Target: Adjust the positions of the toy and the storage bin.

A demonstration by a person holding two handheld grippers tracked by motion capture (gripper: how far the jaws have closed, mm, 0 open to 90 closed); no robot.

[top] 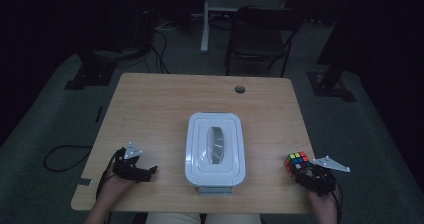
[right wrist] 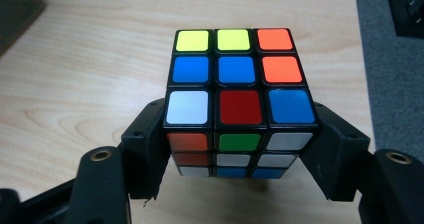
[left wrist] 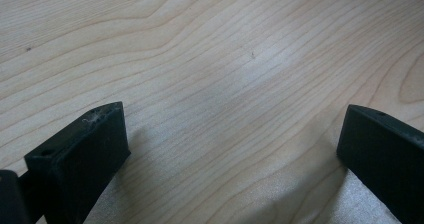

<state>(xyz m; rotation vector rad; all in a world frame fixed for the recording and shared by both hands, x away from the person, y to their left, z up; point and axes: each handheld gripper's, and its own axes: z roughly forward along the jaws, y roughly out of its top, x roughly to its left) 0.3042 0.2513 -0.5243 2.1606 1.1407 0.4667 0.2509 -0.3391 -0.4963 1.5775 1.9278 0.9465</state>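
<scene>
The right hand-held gripper [right wrist: 240, 149] is clamped on a cube [right wrist: 239, 101], one jaw against each side, at the right near edge of the worktop [top: 150, 109]. The step in hand looks like carrying the cube, probably towards the white box [top: 215, 149] at the middle. Its lid is shut and bars the way in, so it likely needs lifting first. The left hand-held gripper [left wrist: 232, 149] rests wide open and empty on bare wood left of the box.
</scene>
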